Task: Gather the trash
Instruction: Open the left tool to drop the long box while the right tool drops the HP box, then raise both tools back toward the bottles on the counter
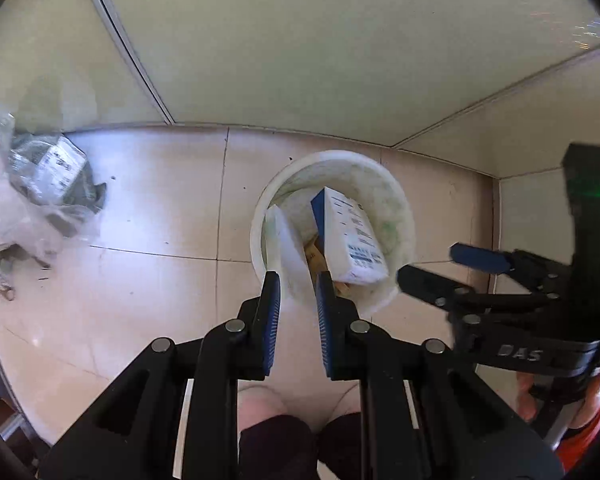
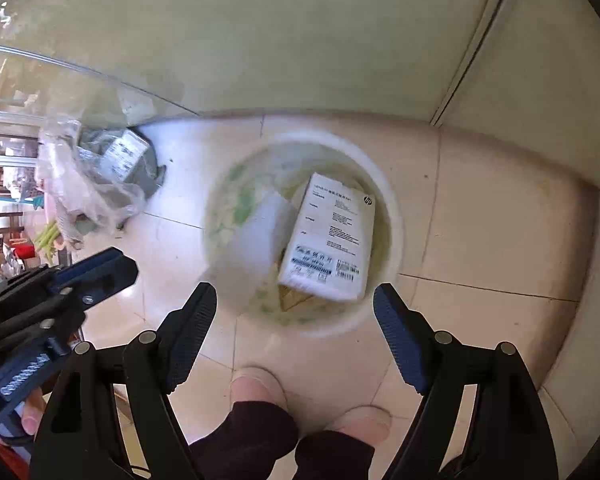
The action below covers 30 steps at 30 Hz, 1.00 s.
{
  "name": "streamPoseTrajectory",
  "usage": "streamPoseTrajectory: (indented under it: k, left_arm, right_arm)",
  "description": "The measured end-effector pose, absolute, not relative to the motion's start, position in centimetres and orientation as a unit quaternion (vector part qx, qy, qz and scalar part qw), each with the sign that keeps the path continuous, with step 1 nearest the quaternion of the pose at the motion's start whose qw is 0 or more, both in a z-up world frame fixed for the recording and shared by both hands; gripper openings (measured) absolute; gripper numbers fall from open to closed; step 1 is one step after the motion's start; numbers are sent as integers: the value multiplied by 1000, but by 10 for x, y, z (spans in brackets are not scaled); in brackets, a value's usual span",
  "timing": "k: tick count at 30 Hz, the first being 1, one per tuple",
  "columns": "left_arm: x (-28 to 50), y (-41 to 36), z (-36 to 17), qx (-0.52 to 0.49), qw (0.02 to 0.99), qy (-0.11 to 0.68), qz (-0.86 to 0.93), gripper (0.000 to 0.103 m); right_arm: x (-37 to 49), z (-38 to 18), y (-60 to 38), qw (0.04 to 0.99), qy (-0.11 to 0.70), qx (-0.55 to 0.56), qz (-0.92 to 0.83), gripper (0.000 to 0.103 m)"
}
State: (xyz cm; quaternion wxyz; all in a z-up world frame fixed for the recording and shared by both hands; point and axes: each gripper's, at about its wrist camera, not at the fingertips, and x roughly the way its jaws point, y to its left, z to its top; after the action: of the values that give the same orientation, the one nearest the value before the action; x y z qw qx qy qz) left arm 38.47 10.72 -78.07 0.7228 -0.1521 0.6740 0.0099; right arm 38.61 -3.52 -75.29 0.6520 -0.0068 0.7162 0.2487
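A round white bucket [image 1: 400,208] [image 2: 392,216] stands on the tiled floor near the wall corner. It holds a white HP box with a blue side [image 1: 356,236] [image 2: 332,240], a plain white box [image 1: 290,240] [image 2: 256,244] and brown scraps beneath. My left gripper [image 1: 298,284] hovers above the bucket's near rim, jaws narrowly apart and empty. My right gripper [image 2: 296,300] is wide open and empty above the bucket; it also shows in the left wrist view [image 1: 436,264]. The plain white box looks blurred in the right wrist view.
A clear plastic bag [image 1: 28,200] [image 2: 92,184] with a grey labelled package lies on the floor to the left. Beige walls meet behind the bucket. The person's feet [image 2: 260,384] stand just before it. Furniture and clutter [image 2: 8,224] show at far left.
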Motion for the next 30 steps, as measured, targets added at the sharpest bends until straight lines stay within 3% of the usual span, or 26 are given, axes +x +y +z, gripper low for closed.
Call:
streamPoseTrajectory:
  k: [5, 17, 23, 27, 29, 30]
  left_arm:
    - [377, 99, -693, -144, 735, 663, 1, 16]
    - [365, 94, -391, -107, 820, 562, -4, 16]
    - [352, 101, -262, -76, 863, 500, -4, 26]
    - [344, 110, -201, -78, 879, 470, -13, 32]
    - [344, 111, -174, -67, 889, 453, -4, 37]
    - [344, 112, -162, -63, 894, 444, 0, 45]
  right_arm:
    - [382, -649, -52, 684, 690, -6, 235, 78]
    - [365, -340, -87, 785, 579, 50, 215, 78]
    - [352, -212, -96, 832, 507, 75, 214, 78]
    - [342, -160, -97, 857, 467, 79, 203, 78]
    - [338, -140, -96, 868, 450, 77, 195, 78]
    - [339, -132, -91, 871, 445, 77, 193, 78]
